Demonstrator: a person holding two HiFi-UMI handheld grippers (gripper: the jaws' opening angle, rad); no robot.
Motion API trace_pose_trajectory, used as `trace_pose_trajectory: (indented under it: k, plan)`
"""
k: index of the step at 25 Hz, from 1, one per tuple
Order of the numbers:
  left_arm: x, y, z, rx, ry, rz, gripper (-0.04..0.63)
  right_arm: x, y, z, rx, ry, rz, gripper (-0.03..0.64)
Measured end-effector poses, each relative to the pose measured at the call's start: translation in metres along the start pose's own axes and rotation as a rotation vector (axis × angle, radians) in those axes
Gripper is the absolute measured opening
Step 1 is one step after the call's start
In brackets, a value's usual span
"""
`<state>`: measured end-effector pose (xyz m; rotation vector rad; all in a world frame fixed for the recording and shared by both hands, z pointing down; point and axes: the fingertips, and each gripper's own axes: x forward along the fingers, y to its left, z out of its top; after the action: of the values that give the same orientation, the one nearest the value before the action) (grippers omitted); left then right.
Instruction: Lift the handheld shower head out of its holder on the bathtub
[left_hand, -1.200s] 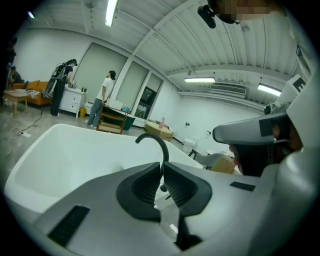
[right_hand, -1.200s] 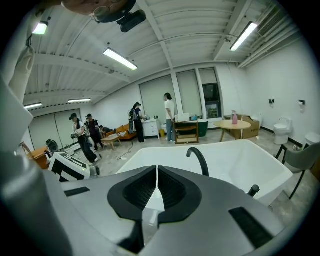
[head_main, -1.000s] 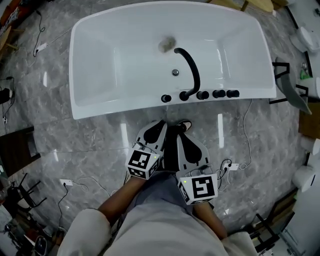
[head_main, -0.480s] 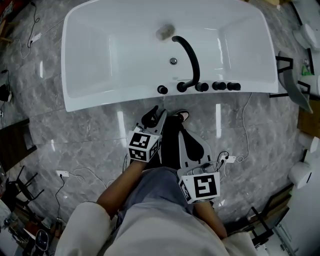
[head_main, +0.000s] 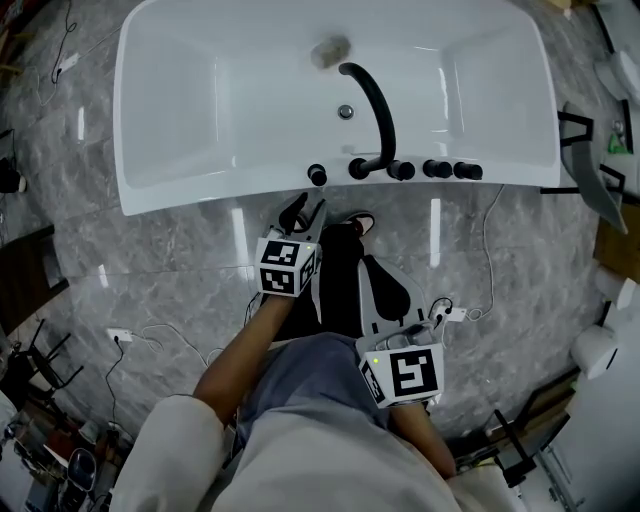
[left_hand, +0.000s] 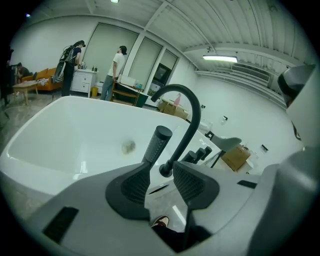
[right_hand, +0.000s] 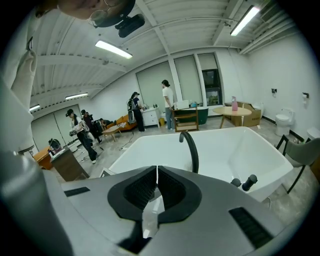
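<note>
Grey marble floor, white bathtub ahead. Shower head stands upright in its rim holder, beside faucet. Left gripper lines up on it, fingers opening, nothing between them. Right gripper is closed and empty, likely spare.

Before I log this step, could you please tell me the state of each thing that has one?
handheld shower head, upright on the bathtub rim, not lifted.
left gripper, jaws opening, nothing between them.
right gripper, shut, empty.
bathtub, no water in it.
spout, not running.
</note>
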<state>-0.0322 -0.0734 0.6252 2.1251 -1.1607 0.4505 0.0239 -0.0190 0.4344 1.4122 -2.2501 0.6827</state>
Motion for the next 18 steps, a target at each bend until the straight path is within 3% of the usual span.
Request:
trace_pose_trajectory:
  k: [6, 12, 18]
  plan:
    - [0.020, 0.011, -0.013, -0.061, 0.027, 0.064, 0.149, 0.005, -0.016, -0.001, 0.001, 0.025, 0.017, 0.020]
    - [0.037, 0.033, -0.023, -0.027, 0.053, 0.129, 0.149, 0.011, -0.018, -0.003, 0.005, 0.048, 0.056, 0.020]
    - [0.048, 0.045, -0.029, -0.035, 0.077, 0.140, 0.149, 0.014, -0.024, -0.003, -0.004, 0.065, 0.079, 0.020]
